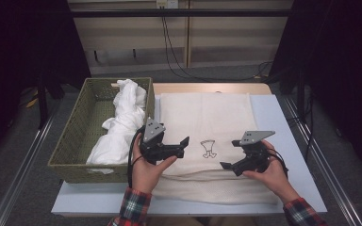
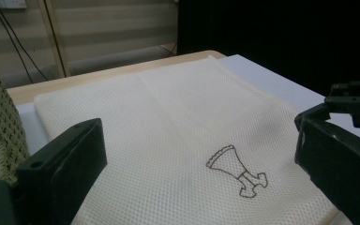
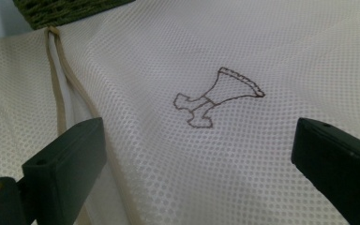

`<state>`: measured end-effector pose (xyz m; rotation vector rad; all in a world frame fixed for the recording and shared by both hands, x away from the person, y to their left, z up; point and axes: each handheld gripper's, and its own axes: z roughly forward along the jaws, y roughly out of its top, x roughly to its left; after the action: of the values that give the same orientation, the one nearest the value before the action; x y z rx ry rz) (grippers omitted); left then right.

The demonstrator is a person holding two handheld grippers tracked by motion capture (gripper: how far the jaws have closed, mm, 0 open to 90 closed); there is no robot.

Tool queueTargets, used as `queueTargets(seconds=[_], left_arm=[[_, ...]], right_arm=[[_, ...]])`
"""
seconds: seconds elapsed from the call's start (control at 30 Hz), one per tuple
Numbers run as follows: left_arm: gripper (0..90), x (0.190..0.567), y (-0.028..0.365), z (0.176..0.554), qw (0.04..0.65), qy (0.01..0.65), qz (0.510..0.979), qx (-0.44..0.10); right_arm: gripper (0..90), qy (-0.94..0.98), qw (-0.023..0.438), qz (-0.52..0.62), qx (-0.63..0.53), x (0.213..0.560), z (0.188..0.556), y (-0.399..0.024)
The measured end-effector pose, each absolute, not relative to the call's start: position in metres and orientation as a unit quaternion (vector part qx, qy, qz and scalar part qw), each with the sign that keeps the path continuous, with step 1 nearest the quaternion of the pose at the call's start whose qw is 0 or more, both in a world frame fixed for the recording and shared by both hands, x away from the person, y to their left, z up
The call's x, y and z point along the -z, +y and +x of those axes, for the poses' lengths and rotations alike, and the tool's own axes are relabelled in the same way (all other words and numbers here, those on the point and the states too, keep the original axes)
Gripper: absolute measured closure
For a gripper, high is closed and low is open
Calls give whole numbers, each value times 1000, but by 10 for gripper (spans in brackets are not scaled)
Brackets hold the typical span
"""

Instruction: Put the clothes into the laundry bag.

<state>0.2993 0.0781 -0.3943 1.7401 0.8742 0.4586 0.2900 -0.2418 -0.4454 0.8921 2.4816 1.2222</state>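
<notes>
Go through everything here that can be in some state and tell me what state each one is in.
Mesh bag: flat on the table, drawstring loose.
White cloth: bunched up inside the basket.
Basket: upright, open-topped.
Left gripper: open, above the bag.
Right gripper: open, above the bag.

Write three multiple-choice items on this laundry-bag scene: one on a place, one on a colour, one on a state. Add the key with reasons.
1. Where is the white cloth?
A. On the mesh bag
B. In the woven basket
C. Held in the jaws of a hand-held gripper

2. What colour is the mesh bag?
A. Cream
B. Blue
C. Black

3. How do the jaws of the left hand-held gripper and the right hand-held gripper stand?
A. Both shut on the bag
B. One shut, one open
C. Both open

Key: 1 B, the cloth lies bunched inside the woven basket. 2 A, the flat mesh is cream with a small dark emblem. 3 C, each gripper view shows its jaws wide apart with nothing between them.
</notes>
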Motion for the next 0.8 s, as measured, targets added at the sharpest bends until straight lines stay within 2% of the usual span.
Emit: queueTargets(seconds=[0.8], left_arm=[[23, 398, 76, 300, 524, 369, 742, -196]], right_arm=[[148, 893, 80, 263, -356, 479, 295, -206]])
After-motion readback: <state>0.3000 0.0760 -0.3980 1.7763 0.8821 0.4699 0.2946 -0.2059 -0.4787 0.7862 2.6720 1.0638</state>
